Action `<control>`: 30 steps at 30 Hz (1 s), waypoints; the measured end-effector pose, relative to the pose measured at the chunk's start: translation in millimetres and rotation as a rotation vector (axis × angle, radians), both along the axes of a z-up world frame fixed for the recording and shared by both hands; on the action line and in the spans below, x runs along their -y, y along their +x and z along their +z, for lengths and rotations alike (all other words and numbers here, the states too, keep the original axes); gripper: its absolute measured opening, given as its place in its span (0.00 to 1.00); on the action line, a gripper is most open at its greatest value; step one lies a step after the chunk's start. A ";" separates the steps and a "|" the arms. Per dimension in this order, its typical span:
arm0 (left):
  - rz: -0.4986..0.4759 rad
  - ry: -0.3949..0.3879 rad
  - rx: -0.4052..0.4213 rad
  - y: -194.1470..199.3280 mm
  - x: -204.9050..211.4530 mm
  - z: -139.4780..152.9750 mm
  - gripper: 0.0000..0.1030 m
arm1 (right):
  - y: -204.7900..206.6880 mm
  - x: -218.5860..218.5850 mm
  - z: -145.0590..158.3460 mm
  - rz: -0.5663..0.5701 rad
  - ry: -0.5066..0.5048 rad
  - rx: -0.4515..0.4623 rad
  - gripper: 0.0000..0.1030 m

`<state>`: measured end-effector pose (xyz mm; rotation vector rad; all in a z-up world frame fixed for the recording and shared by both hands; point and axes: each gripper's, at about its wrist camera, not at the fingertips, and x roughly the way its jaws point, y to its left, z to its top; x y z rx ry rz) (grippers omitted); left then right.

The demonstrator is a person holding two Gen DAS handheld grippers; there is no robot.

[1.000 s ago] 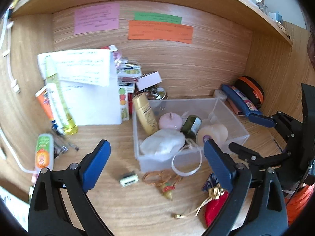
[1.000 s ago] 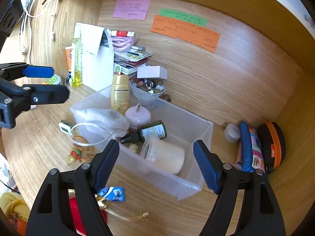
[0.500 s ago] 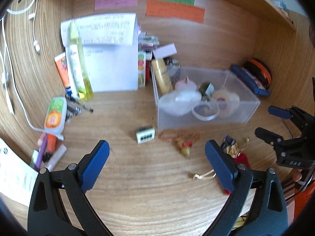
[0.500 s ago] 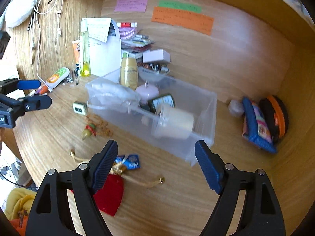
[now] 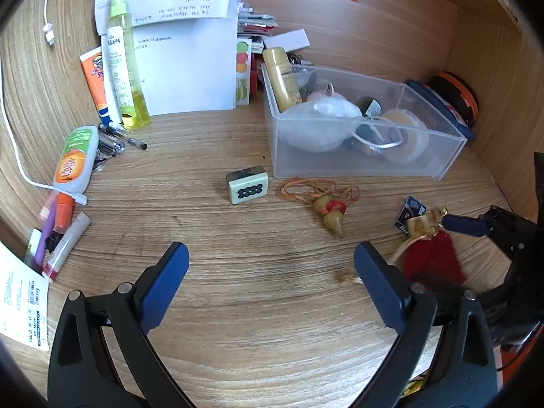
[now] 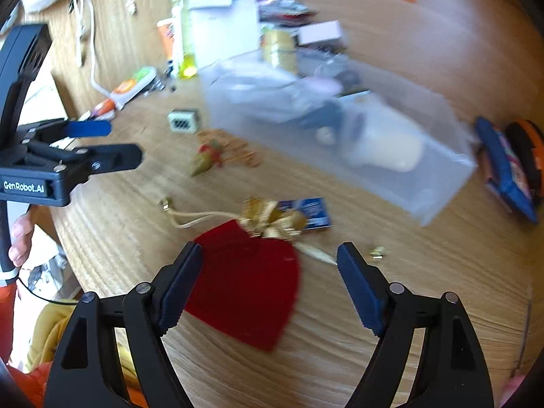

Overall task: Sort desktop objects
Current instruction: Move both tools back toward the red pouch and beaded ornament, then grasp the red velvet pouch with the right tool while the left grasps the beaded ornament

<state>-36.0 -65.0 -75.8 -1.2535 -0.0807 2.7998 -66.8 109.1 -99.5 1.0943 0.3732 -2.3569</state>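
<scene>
Two claws hang over a wood-grain counter (image 5: 272,306), each with its blue-padded jaws spread wide and nothing between them. The left claw (image 5: 270,285) is above bare wood near the front edge; the right claw (image 6: 270,282) is above a red velvet drawstring pouch (image 6: 248,282) with a gold-trimmed neck, which lies flat near the front edge and spans part of the gap between the jaws, though contact with the pads cannot be judged in this blurred view. Touching the pouch's gold neck is a small dark-blue printed packet (image 6: 311,212). Toward the back edge stands a clear rectangular plastic bin (image 5: 360,163), holding a gold bottle (image 5: 282,78), a white crumpled bag (image 5: 319,125) and a roll of pale tape (image 5: 404,132). Just in front of the bin lie a white mahjong tile with a green back (image 5: 247,183) and a green-and-red gourd charm on an orange cord (image 5: 329,210). At the left edge lie a white tube with an orange-and-green label (image 5: 73,161), several pens (image 5: 119,136) and a white cable (image 5: 20,166); a tall yellow spray bottle (image 5: 124,64) stands at the back against white paper sheets (image 5: 190,51). In the back right corner rest a dark-blue pouch (image 6: 503,166) and an orange-and-black round case (image 5: 455,95).
</scene>
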 end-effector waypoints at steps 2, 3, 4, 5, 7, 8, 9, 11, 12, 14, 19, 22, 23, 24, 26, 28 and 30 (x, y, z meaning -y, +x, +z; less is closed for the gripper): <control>-0.008 -0.001 0.008 -2.7 -1.5 -2.0 0.96 | 0.7 9.0 -5.7 0.018 0.017 0.006 0.76; -0.014 -0.002 0.012 -4.4 -3.1 -3.0 0.96 | 1.6 12.4 -7.2 0.024 0.020 -0.001 0.76; -0.018 -0.003 0.014 -5.7 -4.7 -3.6 0.96 | 2.4 15.2 -7.9 0.027 0.018 -0.009 0.76; -0.025 -0.004 0.016 -7.4 -7.1 -4.0 0.96 | 2.4 16.6 -7.8 0.028 0.010 -0.010 0.76; -0.038 -0.006 0.018 -11.5 -11.5 -4.3 0.96 | 1.9 17.2 -9.1 0.030 -0.015 0.002 0.73; -0.043 -0.007 0.019 -13.2 -13.8 -4.4 0.96 | 2.2 16.8 -9.4 0.032 -0.029 0.007 0.69; -0.051 -0.010 0.020 -16.3 -17.1 -4.4 0.96 | 3.6 16.7 -8.9 0.033 -0.032 0.001 0.66; -0.056 -0.017 0.019 -21.6 -22.0 -4.3 0.96 | 7.6 17.7 -6.9 0.050 -0.036 -0.006 0.45; -0.056 -0.026 0.014 -25.2 -25.2 -4.0 0.96 | 10.6 18.5 -5.6 0.060 -0.034 -0.011 0.41; -0.072 -0.036 0.013 -31.7 -31.7 -3.4 0.95 | 11.9 18.8 -4.6 0.064 -0.031 -0.013 0.22; -0.124 -0.063 0.046 -46.4 -47.4 -5.7 0.72 | 7.2 0.0 -1.4 0.030 -0.069 0.008 0.09; -0.129 -0.070 0.064 -53.0 -52.0 -9.9 0.68 | 5.2 -14.5 2.5 -0.009 -0.070 -0.009 0.08; -0.130 -0.061 0.073 -55.9 -52.3 -11.5 0.66 | 5.6 -21.3 5.1 -0.028 -0.076 -0.017 0.07; -0.131 -0.054 0.082 -58.3 -52.8 -12.7 0.61 | 5.3 -25.2 7.2 -0.033 -0.081 -0.020 0.07; -0.133 -0.042 0.102 -62.7 -53.8 -16.1 0.51 | 4.8 -35.5 12.7 -0.054 -0.082 -0.037 0.06; -0.132 -0.049 0.112 -66.6 -55.8 -18.9 0.44 | 6.1 -45.7 18.4 -0.072 -0.080 -0.055 0.06; -0.131 -0.057 0.114 -68.0 -58.5 -19.1 0.41 | 5.0 -54.7 23.7 -0.088 -0.081 -0.064 0.06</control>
